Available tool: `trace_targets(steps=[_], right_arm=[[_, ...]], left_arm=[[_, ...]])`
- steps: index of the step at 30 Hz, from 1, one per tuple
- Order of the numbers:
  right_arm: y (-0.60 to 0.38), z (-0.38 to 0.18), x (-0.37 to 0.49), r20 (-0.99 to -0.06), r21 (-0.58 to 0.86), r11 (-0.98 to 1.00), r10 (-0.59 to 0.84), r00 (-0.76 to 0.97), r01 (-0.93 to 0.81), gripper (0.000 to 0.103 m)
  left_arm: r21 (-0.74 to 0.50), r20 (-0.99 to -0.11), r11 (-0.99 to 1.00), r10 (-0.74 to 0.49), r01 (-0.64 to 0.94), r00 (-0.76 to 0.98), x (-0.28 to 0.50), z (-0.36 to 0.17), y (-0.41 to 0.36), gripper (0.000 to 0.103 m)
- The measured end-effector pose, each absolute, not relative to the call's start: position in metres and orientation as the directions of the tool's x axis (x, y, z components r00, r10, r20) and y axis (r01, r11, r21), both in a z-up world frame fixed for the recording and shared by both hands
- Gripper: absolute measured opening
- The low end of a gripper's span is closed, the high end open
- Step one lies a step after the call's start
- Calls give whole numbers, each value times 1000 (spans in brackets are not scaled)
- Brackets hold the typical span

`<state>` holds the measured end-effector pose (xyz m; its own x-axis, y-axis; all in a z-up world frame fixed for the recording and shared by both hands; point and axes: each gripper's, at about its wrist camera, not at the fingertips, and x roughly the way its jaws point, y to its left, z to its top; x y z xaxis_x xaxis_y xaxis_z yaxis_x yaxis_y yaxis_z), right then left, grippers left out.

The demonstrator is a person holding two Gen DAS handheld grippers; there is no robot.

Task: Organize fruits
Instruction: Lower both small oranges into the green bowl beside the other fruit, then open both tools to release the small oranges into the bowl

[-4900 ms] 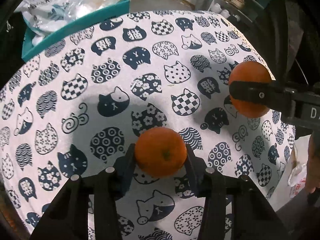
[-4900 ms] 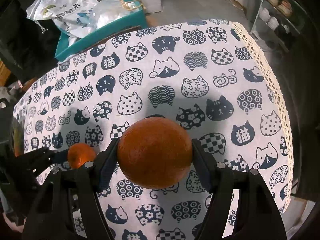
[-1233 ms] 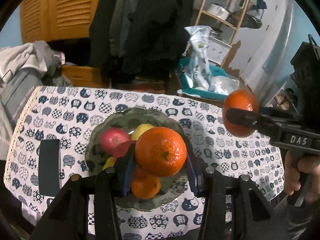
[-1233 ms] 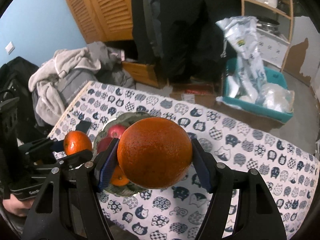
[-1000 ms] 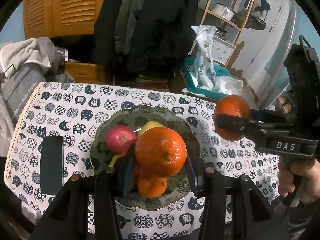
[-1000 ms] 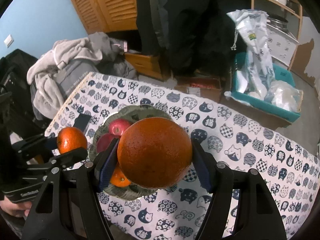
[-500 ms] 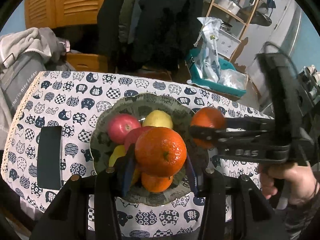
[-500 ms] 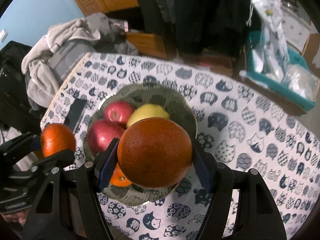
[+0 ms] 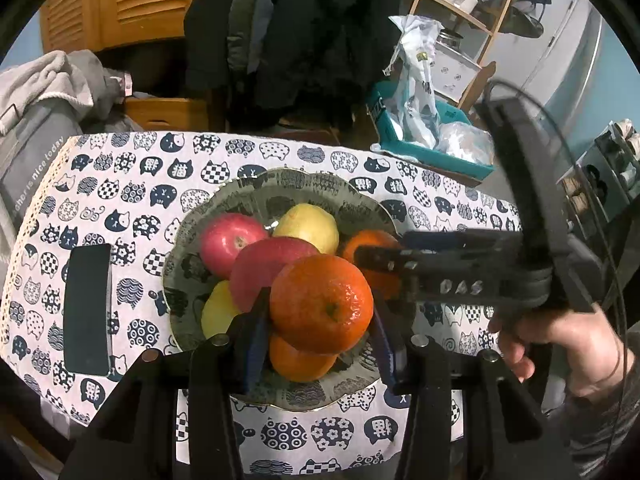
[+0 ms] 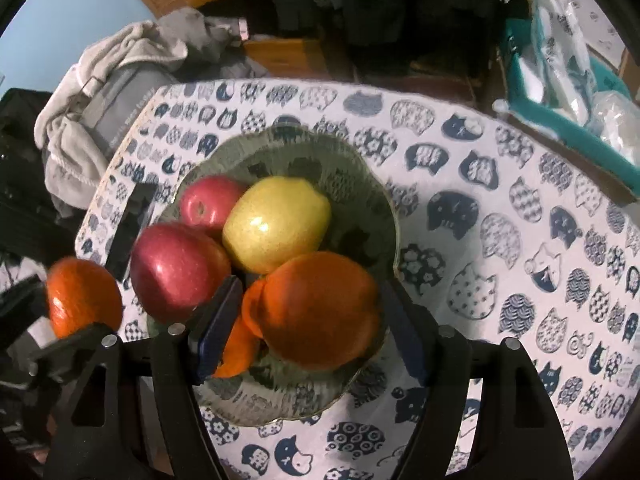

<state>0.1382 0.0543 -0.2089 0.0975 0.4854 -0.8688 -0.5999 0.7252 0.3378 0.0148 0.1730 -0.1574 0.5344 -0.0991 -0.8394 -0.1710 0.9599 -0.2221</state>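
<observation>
Right gripper (image 10: 308, 312) opening around large orange (image 10: 320, 308) over fruit bowl (image 10: 384, 208), left gripper (image 9: 320, 320) clamped on mandarin (image 9: 322, 304) above it; possible roll off heaped apples (image 10: 180, 276) onto tablecloth (image 10: 520, 240).

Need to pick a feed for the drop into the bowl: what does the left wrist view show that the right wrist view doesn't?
Only the left wrist view shows the person's hand on the right gripper's handle, the wooden shelf, and the whole dark phone.

Only the right wrist view shows the gaps beside the big orange as the right gripper opens.

Both show the bowl with red apples and yellow fruit, the cat tablecloth, and the left gripper shut on the small orange.
</observation>
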Motion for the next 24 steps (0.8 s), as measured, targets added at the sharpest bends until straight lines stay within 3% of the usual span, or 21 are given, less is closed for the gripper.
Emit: trace_targets(steps=[14, 24], right_arm=[[10, -176, 145, -847, 349, 781, 499, 182, -518, 74], [-8, -159, 134, -838, 337, 787, 501, 216, -516, 78]], left_arm=[[-197, -865, 974, -119, -112, 487, 23, -175, 134, 47], [-201, -894, 966, -112, -165, 434, 36, -206, 130, 47]])
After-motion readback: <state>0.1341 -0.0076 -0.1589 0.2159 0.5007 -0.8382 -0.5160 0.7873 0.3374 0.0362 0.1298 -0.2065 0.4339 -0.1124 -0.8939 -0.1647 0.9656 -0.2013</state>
